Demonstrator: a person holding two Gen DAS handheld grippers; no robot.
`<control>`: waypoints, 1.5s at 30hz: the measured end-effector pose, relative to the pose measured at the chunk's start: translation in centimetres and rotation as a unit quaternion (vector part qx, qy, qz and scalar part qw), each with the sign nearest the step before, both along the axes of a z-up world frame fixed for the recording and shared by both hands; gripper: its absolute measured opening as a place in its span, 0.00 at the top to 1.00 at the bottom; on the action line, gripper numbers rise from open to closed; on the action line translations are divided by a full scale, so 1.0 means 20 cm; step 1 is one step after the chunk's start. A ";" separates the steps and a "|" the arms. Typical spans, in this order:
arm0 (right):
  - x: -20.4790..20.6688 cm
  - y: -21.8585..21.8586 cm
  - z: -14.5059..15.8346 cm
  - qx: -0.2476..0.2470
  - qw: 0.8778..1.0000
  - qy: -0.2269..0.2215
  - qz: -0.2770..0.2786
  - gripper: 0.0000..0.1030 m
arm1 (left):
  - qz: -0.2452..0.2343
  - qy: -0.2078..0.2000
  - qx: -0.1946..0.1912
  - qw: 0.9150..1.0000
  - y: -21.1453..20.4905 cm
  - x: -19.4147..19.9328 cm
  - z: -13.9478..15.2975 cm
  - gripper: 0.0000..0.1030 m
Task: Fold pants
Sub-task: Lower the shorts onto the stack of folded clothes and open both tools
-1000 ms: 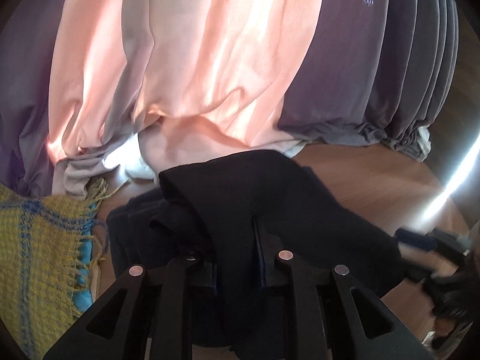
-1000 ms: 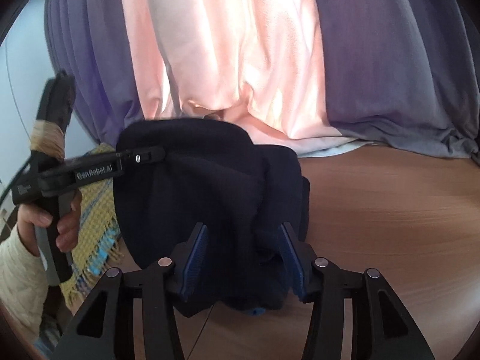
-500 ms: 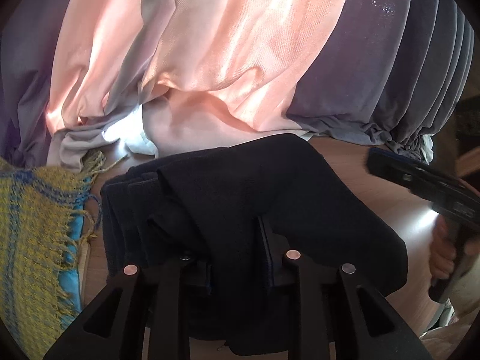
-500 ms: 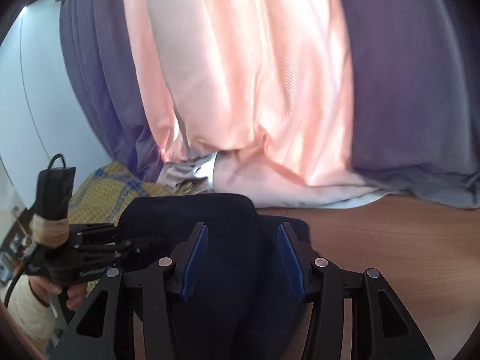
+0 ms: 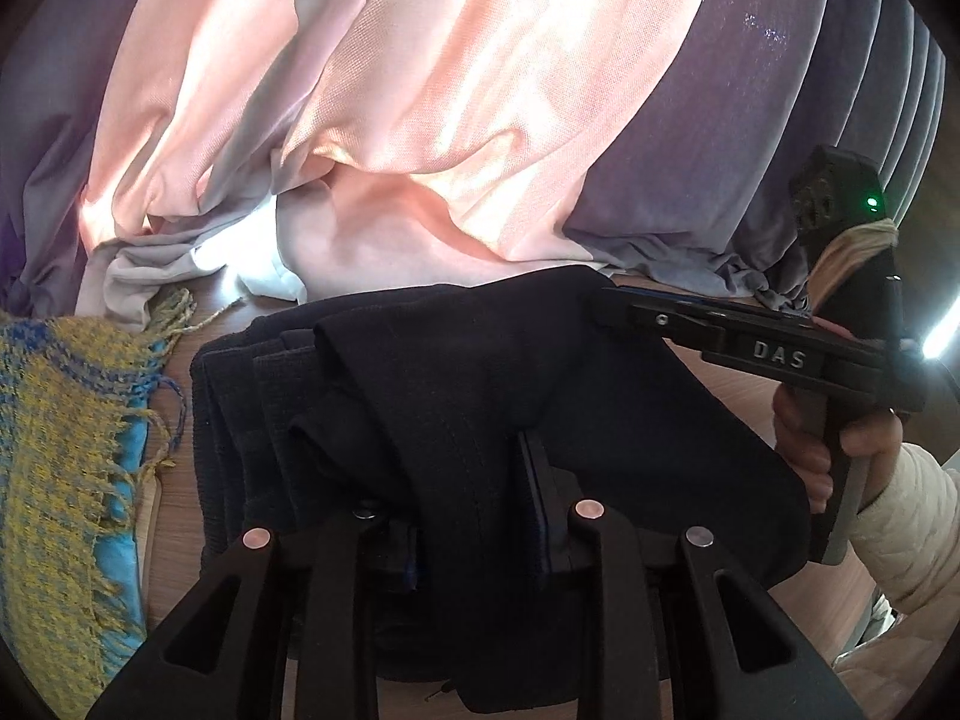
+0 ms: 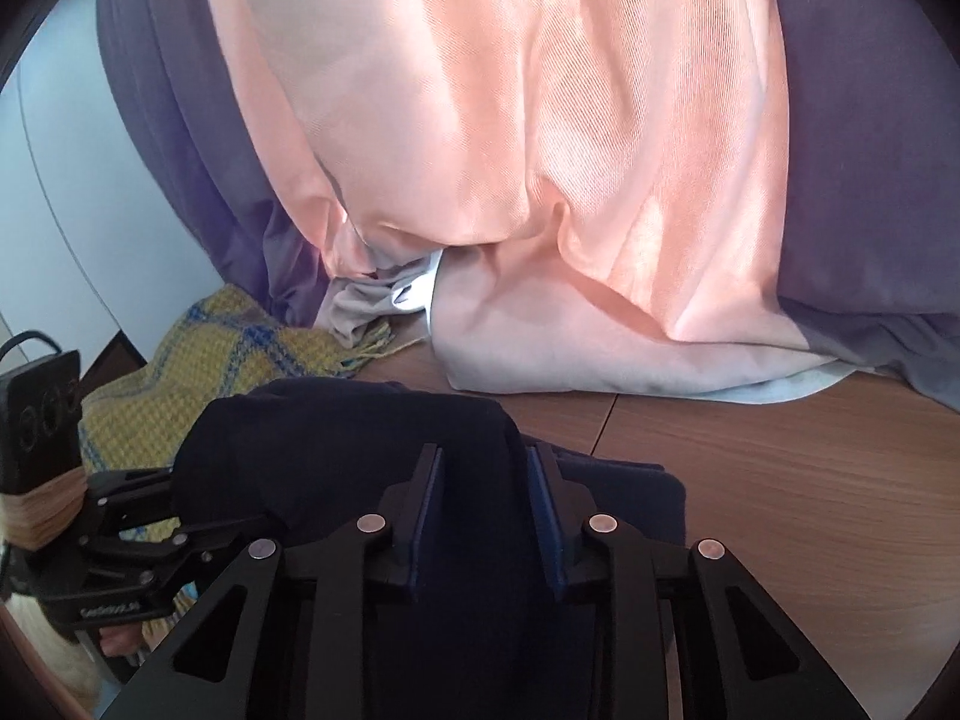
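The dark navy pants [image 5: 456, 396] lie bunched in layered folds on the wooden table [image 5: 750, 396]. My left gripper [image 5: 474, 498] is shut on a thick fold of the pants, with cloth draped over its fingers. My right gripper [image 6: 483, 480] is also shut on a fold of the pants [image 6: 336, 450] and holds it a little above the table [image 6: 780, 480]. Each gripper shows in the other's view: the right one [image 5: 606, 306] grips the far right edge of the cloth, the left one [image 6: 198, 525] its left edge.
Peach and purple-grey curtains [image 5: 480, 120] hang down onto the table's back edge. A yellow and blue fringed woven cloth [image 5: 60, 450] lies to the left of the pants. Bare wood lies to the right in the right wrist view.
Both grippers have lifted the held fold and carried it toward the curtains. The right gripper has come into the left wrist view at the cloth's far edge.
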State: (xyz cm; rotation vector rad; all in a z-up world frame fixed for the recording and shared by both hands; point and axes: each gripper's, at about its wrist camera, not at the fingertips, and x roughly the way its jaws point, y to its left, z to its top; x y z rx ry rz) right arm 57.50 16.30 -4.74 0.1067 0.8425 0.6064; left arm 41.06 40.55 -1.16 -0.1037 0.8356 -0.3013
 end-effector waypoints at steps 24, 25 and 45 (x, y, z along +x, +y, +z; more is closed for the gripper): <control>-0.01 -0.08 0.26 0.026 0.996 -0.075 -0.029 0.94 | -0.065 -0.007 -0.014 0.998 -0.03 0.22 0.16 0.81; 0.00 -0.09 0.24 0.022 0.997 -0.071 -0.035 0.94 | -0.071 0.000 -0.015 0.997 -0.04 0.24 0.15 0.81; -0.15 -0.18 0.20 -0.063 0.987 -0.095 -0.109 0.61 | 0.027 -0.074 0.126 0.989 0.00 0.15 0.28 0.35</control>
